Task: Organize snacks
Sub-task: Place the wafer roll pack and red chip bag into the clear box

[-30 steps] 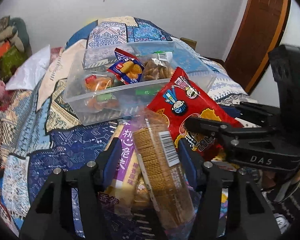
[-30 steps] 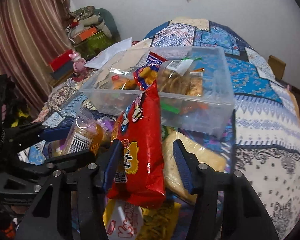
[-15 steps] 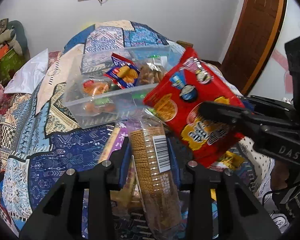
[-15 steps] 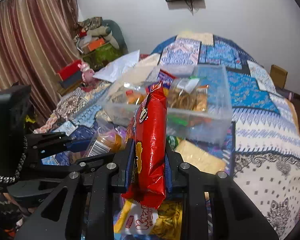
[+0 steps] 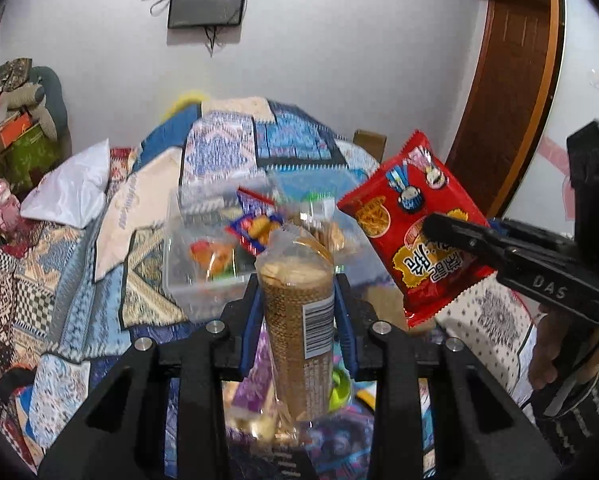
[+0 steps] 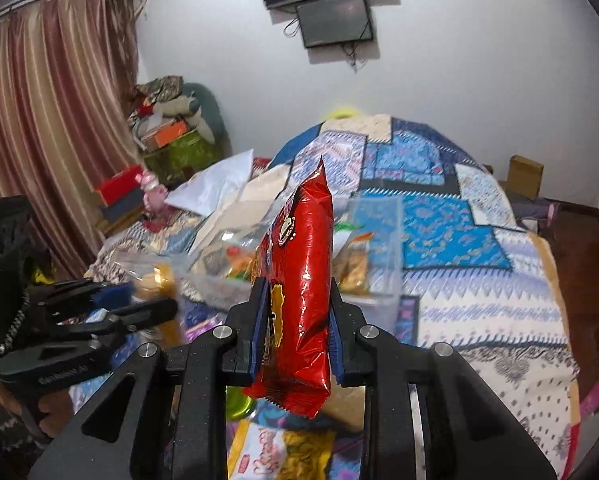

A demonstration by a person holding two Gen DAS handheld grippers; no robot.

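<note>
My left gripper (image 5: 297, 300) is shut on a clear sleeve of round biscuits (image 5: 297, 320) and holds it raised above the bed. My right gripper (image 6: 297, 308) is shut on a red snack bag (image 6: 299, 272), also lifted; the bag shows in the left wrist view (image 5: 415, 224) at the right. A clear plastic bin (image 5: 187, 272) with several snack packs stands on the bed ahead of both grippers; it also shows in the right wrist view (image 6: 383, 240). The left gripper shows in the right wrist view (image 6: 135, 304) at the left.
Loose snack packs lie below the grippers, among them a yellow bag (image 6: 287, 452) and a purple pack (image 5: 255, 380). The patterned bedspread (image 6: 479, 288) stretches right. A white plastic bag (image 5: 67, 188), stacked boxes (image 6: 119, 192) and a curtain (image 6: 51, 120) are at the left. A wooden door (image 5: 507, 80) is at the right.
Both grippers closed on their packs and lifted them off the pile. The biscuit sleeve and red bag now hang higher, and the bin looks farther and lower.
</note>
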